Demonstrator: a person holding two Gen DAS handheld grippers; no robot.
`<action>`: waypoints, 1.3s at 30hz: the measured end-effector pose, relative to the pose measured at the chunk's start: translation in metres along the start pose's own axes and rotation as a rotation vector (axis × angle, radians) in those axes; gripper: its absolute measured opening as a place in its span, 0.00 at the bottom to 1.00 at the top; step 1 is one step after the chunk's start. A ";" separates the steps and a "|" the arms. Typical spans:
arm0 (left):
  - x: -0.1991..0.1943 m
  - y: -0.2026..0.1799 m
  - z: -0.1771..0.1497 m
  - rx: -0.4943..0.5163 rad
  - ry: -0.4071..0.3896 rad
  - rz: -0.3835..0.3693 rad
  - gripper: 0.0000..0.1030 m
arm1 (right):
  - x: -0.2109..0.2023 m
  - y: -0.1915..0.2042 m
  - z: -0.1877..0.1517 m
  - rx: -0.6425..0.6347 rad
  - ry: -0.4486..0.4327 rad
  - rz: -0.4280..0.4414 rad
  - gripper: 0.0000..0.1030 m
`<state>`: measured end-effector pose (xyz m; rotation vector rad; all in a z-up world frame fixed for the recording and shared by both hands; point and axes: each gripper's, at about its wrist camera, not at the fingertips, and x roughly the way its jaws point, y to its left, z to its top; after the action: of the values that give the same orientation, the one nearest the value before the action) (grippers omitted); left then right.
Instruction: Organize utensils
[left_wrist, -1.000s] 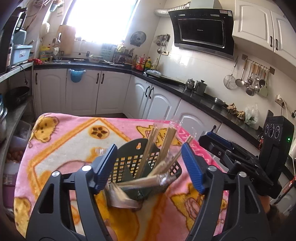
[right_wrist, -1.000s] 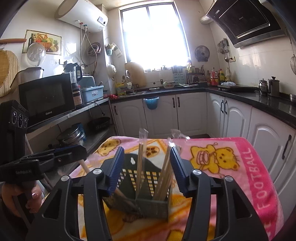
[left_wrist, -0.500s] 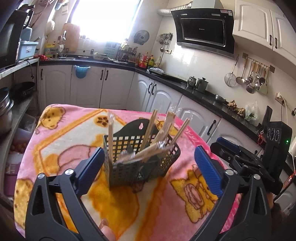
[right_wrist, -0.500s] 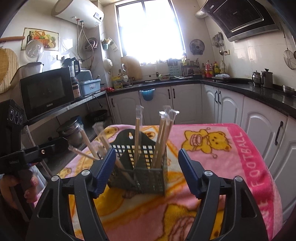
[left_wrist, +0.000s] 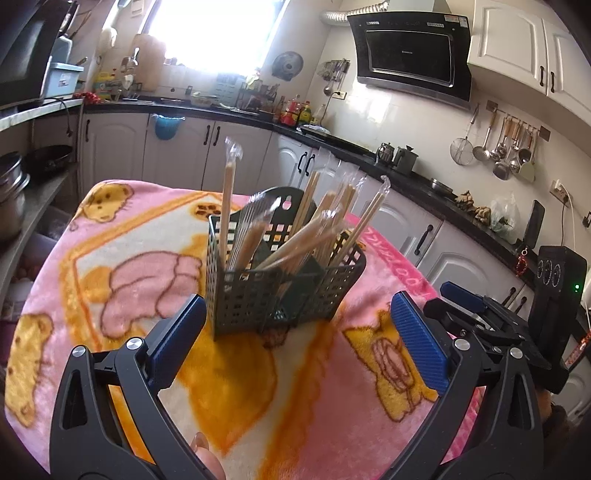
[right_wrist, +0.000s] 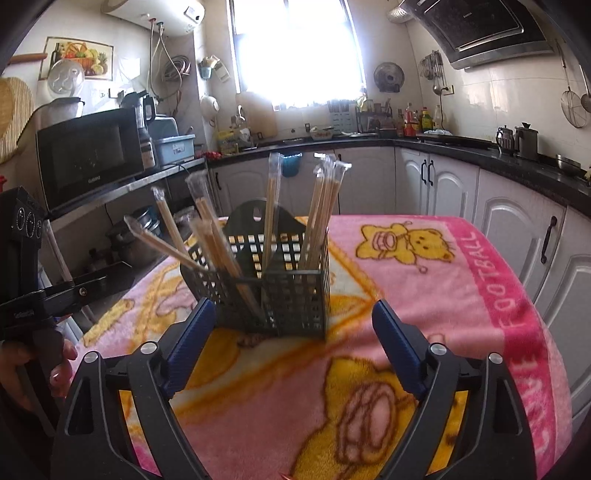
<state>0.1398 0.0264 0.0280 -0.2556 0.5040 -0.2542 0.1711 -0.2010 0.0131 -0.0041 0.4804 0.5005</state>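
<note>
The dark green slotted caddy (left_wrist: 284, 291) stands upright on the pink cartoon blanket (left_wrist: 129, 236) that covers my worktop, toward the far side of it and roughly midway between the left and right edges. It is full of wrapped chopsticks (left_wrist: 321, 236): in the left wrist view one pair stands nearly straight up at the caddy's left corner while the rest fan out and lean to the right; in the right wrist view the caddy (right_wrist: 280, 291) shows several pairs (right_wrist: 321, 218) upright in its right compartment and others splayed out to the left over the rim. I see my left tool (left_wrist: 295, 334) hanging above the near part of the blanket, its blue pads spread wide and holding nothing, the caddy sitting just beyond them and clear of both. My right tool (right_wrist: 293, 345) is the same: spread wide, empty, with the caddy just ahead of the fingertips and not touched. The blanket (right_wrist: 461, 295) carries a "FOOTBALL" strip along the worktop's right edge. White cabinets (right_wrist: 436, 184) under a black counter run behind.
</note>
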 end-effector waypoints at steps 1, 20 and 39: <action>0.001 0.001 -0.004 -0.001 0.002 0.005 0.90 | 0.000 0.000 -0.002 0.001 0.002 -0.001 0.84; 0.014 0.007 -0.041 0.005 -0.042 0.090 0.90 | -0.006 0.001 -0.033 -0.017 -0.094 -0.062 0.90; 0.001 -0.001 -0.053 0.091 -0.214 0.146 0.90 | -0.026 -0.003 -0.054 -0.042 -0.315 -0.189 0.94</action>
<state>0.1139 0.0160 -0.0176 -0.1539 0.2961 -0.1057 0.1281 -0.2218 -0.0238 -0.0104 0.1588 0.3178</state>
